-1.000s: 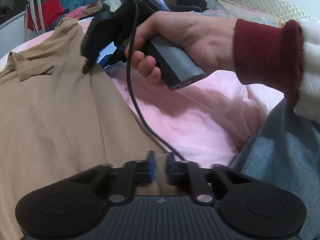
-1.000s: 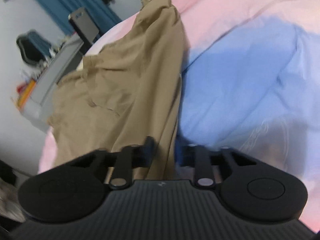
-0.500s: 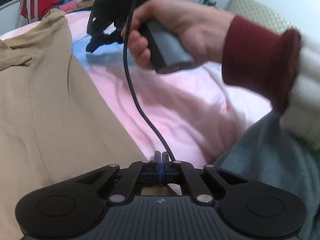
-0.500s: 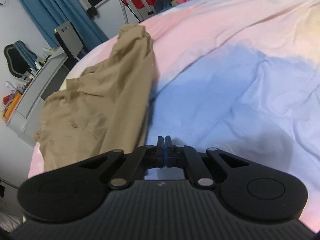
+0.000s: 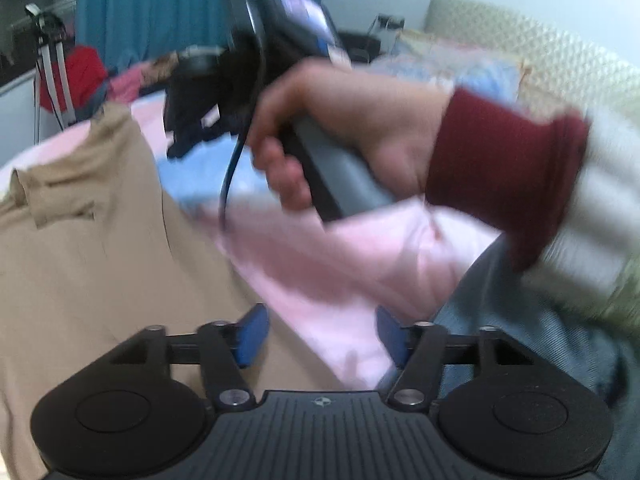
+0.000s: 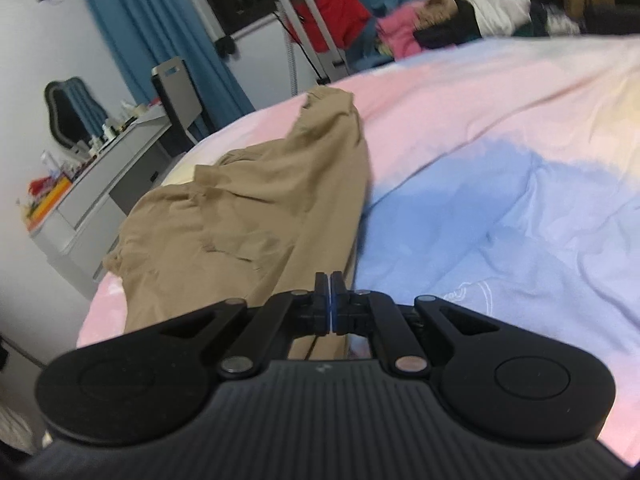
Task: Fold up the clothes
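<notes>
1. Two claws are up over the bed, and we see each from its own camera.
2. Our left claw is opening; its blue pads stand well apart with nothing gripped between them, only the garment's edge and pink bedding below.
3. Our right claw is pressed together, pad against pad, and we see nothing caught in it.
4. We find the tan garment lying on the bed, rumpled, stretched from near the right claw away toward the bed's far edge.
5. From the left camera the garment fills the left half of the view, with a small flap showing near its far end.
6. Beside the garment the duvet is pink with a large blue patch, and the garment's long edge lies along where the blue begins.
7. In the left view we see the right hand wrapped round its claw's handle, a dark red cuff at the wrist and a black cable hanging from the device.
8. That view is blurred, so finer detail escapes us.
9. Blue denim shows at lower right of the left view.
10. Beyond the bed we see a blue curtain, a dresser and a heap of clothes.
</notes>
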A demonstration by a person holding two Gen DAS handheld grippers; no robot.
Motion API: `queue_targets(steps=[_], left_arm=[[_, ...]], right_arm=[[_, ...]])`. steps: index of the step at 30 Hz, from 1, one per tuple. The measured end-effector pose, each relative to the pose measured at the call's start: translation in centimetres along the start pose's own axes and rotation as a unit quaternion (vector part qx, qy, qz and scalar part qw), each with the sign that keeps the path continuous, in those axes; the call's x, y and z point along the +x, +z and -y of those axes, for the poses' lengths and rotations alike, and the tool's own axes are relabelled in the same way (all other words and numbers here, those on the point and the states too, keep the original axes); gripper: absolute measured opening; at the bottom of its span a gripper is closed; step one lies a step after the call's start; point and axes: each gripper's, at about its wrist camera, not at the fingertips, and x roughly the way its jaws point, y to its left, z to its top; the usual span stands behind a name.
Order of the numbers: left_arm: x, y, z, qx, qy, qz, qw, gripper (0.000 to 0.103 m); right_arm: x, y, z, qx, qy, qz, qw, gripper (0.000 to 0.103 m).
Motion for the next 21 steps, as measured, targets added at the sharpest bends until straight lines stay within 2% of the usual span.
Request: queue_targets(steps=[2,7,13,17,21], left_arm=[[-1.4,0.6,0.1,0.000,0.002,0.023,0.9997,0.077],[-5.1,1.6,-1.0,-0.021,0.015,0.087,0.9959,0.082],[-8.8,1.7,-4.8,-0.078,0.093,0.139,0.9829,0.087],[-10.9,1.6,-7.7,-0.120,0.141,0.152,0.9710,0.087],[-12.7,1.4,-10.0,-0.139,0.178,0.159,0.9612,0.089]], right_arm=[[-0.9,-0.4,-0.5,-0.012,-0.003,0.007,1.000,0.004],[-2.7,-1.0,-1.1,-0.027,-0.017,0.034,0.999,0.005],[-5.4,-3.0,-2.7,-0.038,-0.017,0.070,0.997,0.005],[-8.0,-4.5,-4.1,-0.053,-0.014,0.093,0.994,0.005],[-10.0,-5.4,-4.8,-0.054,-0.011,0.116,0.992,0.006]])
